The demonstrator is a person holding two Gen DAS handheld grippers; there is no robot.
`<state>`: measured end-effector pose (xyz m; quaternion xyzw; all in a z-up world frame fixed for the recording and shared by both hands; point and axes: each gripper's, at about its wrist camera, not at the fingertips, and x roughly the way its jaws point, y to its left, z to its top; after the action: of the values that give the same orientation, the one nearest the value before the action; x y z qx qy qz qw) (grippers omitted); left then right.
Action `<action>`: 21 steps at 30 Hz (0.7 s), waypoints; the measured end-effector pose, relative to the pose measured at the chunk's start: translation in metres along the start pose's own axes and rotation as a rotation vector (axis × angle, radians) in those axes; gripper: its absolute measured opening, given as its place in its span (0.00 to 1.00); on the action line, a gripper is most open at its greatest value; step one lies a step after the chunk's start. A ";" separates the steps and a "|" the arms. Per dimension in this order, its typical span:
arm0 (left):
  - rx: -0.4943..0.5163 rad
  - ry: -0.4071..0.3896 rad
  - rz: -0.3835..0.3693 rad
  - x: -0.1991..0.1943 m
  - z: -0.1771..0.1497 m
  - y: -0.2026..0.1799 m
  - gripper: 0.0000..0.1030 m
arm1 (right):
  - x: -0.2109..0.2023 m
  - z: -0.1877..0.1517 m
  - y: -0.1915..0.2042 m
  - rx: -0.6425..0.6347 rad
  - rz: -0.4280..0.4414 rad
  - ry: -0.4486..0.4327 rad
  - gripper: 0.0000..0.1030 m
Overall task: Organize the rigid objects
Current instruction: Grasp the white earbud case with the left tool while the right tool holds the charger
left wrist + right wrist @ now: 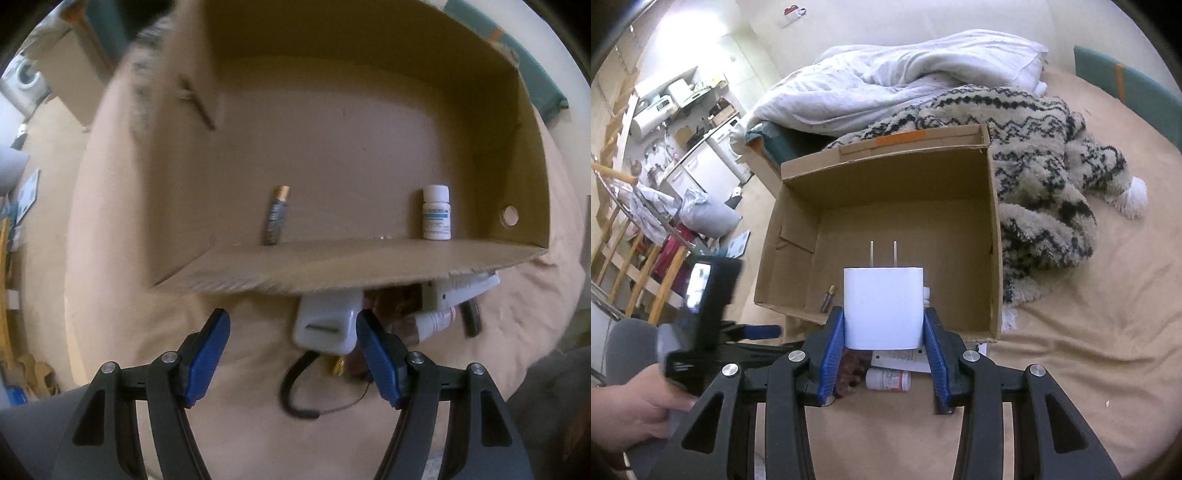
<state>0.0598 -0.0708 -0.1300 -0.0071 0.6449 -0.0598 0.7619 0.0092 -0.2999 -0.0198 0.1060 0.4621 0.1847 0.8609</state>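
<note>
Right gripper (pixel 884 332) clamps a white plug adapter (pixel 882 308) over a cardboard box (pixel 995 236); battery (pixel 276 215) at nine o'clock of pill bottle (pixel 436 212); left gripper (pixel 293 354) wide, empty.

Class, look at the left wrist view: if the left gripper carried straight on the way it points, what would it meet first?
Probably the beige bedsheet. The open left gripper points steeply down at the sheet, beside a white charger and black cable. The cardboard box lies further ahead. Depth is uncertain.
</note>
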 end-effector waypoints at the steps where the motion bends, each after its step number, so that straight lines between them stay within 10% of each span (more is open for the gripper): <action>1: 0.004 0.015 0.001 0.006 0.003 -0.002 0.66 | 0.000 0.000 0.000 0.004 0.005 0.000 0.42; 6: -0.014 0.079 -0.017 0.032 0.010 0.000 0.63 | 0.001 0.002 0.000 0.008 0.020 0.002 0.42; 10: -0.058 0.094 -0.049 0.038 0.015 0.009 0.40 | 0.004 0.003 -0.002 0.017 0.028 0.013 0.42; 21: -0.084 0.072 0.079 0.027 -0.002 0.032 0.39 | 0.013 0.004 -0.006 0.031 0.016 0.045 0.42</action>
<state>0.0646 -0.0420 -0.1597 -0.0113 0.6735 -0.0026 0.7391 0.0198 -0.2999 -0.0293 0.1188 0.4832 0.1868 0.8470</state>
